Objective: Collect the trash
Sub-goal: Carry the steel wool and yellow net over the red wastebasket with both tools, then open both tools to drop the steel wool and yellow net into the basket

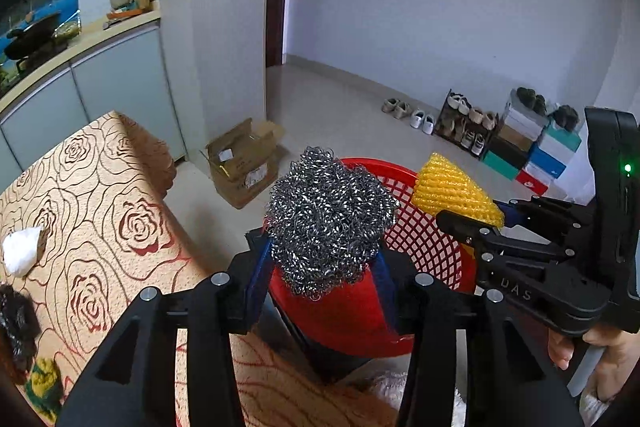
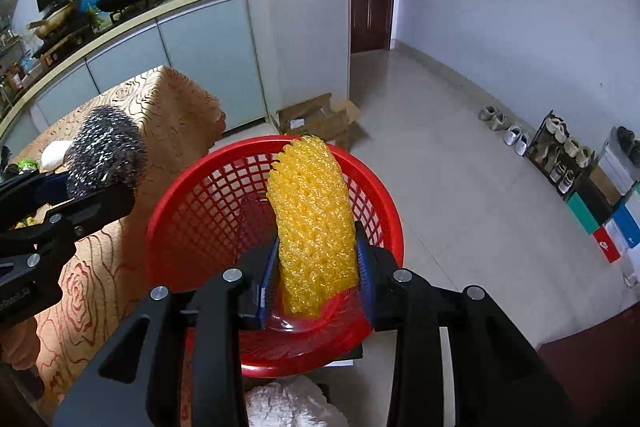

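Note:
A steel wool ball sits between the blue pads of my left gripper, which is shut on it just at the near rim of the red mesh basket. My right gripper is shut on a yellow foam net sleeve, held upright over the red mesh basket. In the right wrist view the left gripper shows at the left with the steel wool ball over the table edge. The right gripper with the yellow foam net sleeve appears at the right of the left wrist view.
A table with rose-patterned cloth lies to the left, bearing a white crumpled wad, a black scrap and a yellow-green piece. An open cardboard box sits on the floor. A shoe rack and shoe boxes line the far wall.

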`<action>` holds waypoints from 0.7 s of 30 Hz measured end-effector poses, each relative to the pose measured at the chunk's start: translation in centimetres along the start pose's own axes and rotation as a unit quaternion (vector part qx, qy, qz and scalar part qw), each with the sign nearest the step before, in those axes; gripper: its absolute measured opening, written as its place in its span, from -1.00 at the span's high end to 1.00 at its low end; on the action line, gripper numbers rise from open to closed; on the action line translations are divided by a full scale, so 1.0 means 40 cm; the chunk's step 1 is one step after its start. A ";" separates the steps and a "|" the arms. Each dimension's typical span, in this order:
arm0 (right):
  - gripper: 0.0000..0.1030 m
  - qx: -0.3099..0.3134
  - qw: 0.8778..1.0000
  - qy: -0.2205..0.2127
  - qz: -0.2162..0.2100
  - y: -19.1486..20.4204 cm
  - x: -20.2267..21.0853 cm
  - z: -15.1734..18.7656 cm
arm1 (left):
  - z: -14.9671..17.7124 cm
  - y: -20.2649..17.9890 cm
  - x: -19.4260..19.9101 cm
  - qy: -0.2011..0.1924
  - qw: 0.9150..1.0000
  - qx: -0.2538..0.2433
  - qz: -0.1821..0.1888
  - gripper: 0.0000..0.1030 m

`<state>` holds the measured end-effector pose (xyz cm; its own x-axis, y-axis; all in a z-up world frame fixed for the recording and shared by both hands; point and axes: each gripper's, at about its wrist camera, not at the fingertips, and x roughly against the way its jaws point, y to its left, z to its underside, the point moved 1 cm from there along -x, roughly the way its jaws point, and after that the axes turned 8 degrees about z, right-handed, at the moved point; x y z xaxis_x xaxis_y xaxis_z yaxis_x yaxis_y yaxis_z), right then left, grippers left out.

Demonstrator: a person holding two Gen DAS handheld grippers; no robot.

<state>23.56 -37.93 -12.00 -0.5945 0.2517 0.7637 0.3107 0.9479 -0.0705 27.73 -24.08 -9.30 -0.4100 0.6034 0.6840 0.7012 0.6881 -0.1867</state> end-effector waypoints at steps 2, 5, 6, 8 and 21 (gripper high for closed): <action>0.34 -0.002 1.000 0.002 0.000 -0.002 -0.004 0.001 | -0.006 0.000 -0.007 0.000 1.000 -0.002 0.001 0.08; 0.20 -0.002 1.000 0.004 0.000 -0.001 -0.011 0.002 | -0.007 -0.001 -0.018 0.003 1.000 -0.002 0.003 0.03; 0.19 -0.001 1.000 0.004 0.000 0.000 -0.013 0.003 | -0.007 -0.003 -0.020 0.004 1.000 -0.003 0.004 0.01; 0.16 0.000 1.000 0.004 -0.002 0.002 -0.011 0.005 | -0.007 -0.006 -0.023 0.005 1.000 -0.004 0.006 -0.02; -0.13 -0.019 1.000 -0.007 -0.019 0.002 0.000 0.010 | -0.018 -0.014 0.026 -0.022 1.000 -0.004 0.000 -0.36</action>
<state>23.28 -37.76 -12.27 -0.6158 0.2190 0.7569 0.3156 0.9487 -0.0177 27.35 -24.14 -7.96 -0.4347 0.6207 0.6526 0.7060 0.6847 -0.1810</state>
